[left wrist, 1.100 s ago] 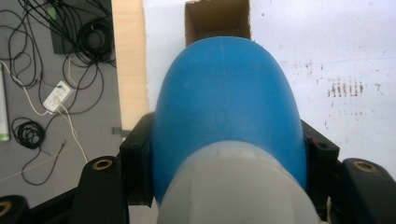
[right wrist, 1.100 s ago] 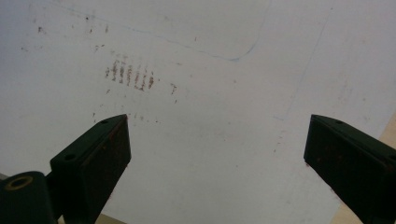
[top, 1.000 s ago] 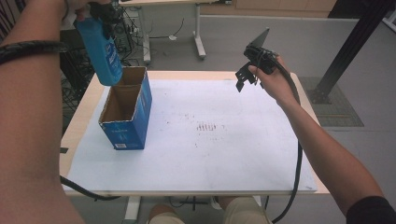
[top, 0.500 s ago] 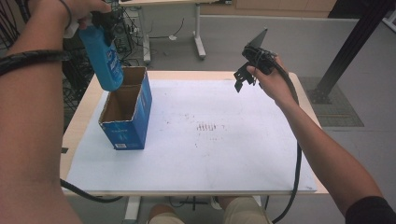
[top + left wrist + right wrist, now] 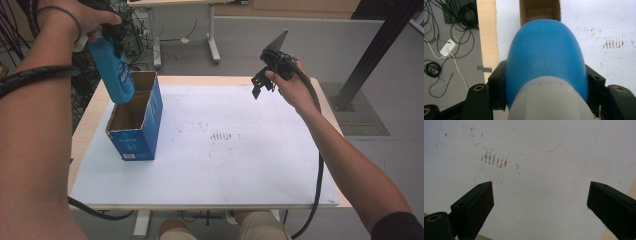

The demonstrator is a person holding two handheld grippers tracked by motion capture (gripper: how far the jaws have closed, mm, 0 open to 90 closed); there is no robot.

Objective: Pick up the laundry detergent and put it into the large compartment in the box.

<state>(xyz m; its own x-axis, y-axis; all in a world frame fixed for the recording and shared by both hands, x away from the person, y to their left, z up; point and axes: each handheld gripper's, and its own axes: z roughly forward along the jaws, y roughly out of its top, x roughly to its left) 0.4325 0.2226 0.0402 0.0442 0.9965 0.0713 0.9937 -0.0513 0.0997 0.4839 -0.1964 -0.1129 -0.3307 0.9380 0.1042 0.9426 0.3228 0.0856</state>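
Since a second ago the left gripper [image 5: 107,35] has come down a little, so the blue bottle [image 5: 114,70] it carries now has its lower end at the mouth of the open box [image 5: 136,122], where before it hung clear above the rim; the right gripper [image 5: 265,75] has kept its place. The left gripper's jaws are clamped on the bottle near its pale cap end [image 5: 549,100], one black jaw pressed against each side of the blue body, as the left gripper view shows. The bottle hangs tilted, cap end up in the hand and base down, over the far left part of the box opening; whether the base touches the cardboard cannot be told. In the left gripper view the brown inside of the box [image 5: 540,10] lies straight beyond the rounded blue body [image 5: 544,57]. The box is blue outside, stands upright with its top open, and sits on the left part of the white sheet [image 5: 235,165] that covers the table [image 5: 87,125]. The right gripper is held in the air over the far right part of the table, well apart from the box, its jaws standing wide apart with nothing between them [image 5: 540,200]; beneath them lies bare white sheet with a patch of small reddish marks [image 5: 494,158].
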